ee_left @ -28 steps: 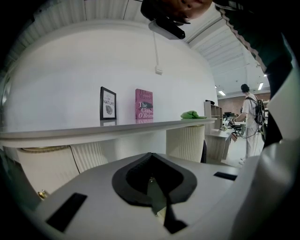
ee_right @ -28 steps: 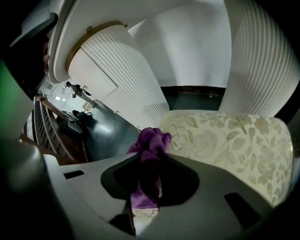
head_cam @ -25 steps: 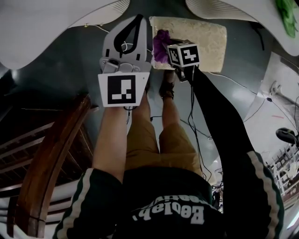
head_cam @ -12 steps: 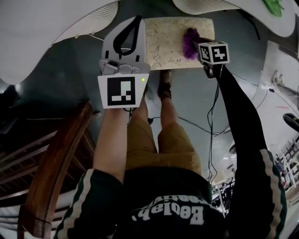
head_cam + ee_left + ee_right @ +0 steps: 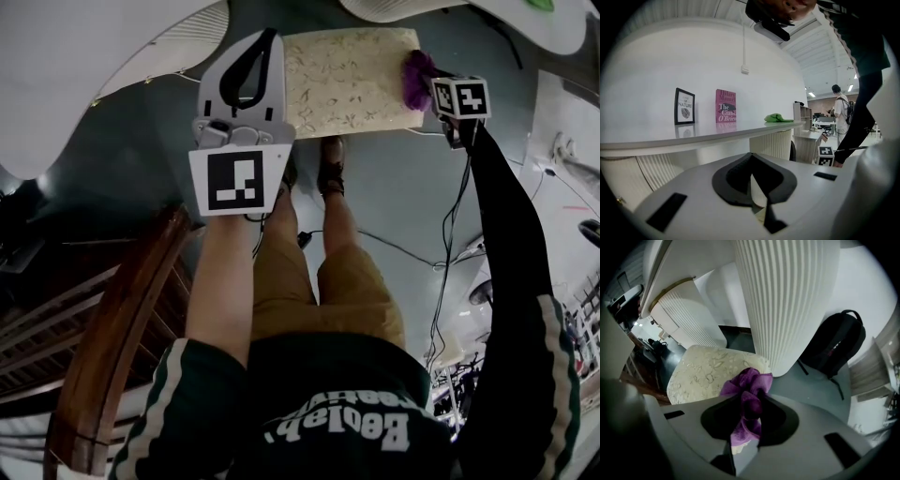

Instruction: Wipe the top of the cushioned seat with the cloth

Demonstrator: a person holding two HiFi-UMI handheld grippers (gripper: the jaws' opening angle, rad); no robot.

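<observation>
The cushioned seat [image 5: 352,80] is cream with a leaf pattern and lies on the floor at the top of the head view. A purple cloth [image 5: 417,70] rests on its right edge, with my right gripper [image 5: 429,82] shut on it. In the right gripper view the cloth [image 5: 749,390] bunches between the jaws of the right gripper [image 5: 750,404], and the seat [image 5: 708,373] lies just beyond and to the left. My left gripper [image 5: 266,39] is held up over the seat's left edge, shut and holding nothing. The left gripper view shows that gripper [image 5: 752,164] facing a counter, not the seat.
A white ribbed pillar [image 5: 787,301] stands right behind the seat, with a black backpack [image 5: 836,345] beside it. Dark wooden furniture [image 5: 112,328] is at my left. Cables [image 5: 394,248] run over the floor by my feet [image 5: 330,169]. A white counter [image 5: 693,138] carries a picture frame and a book.
My right gripper has dragged the purple cloth across the seat top from its left edge to its right edge. The left gripper has stayed raised and shut.
</observation>
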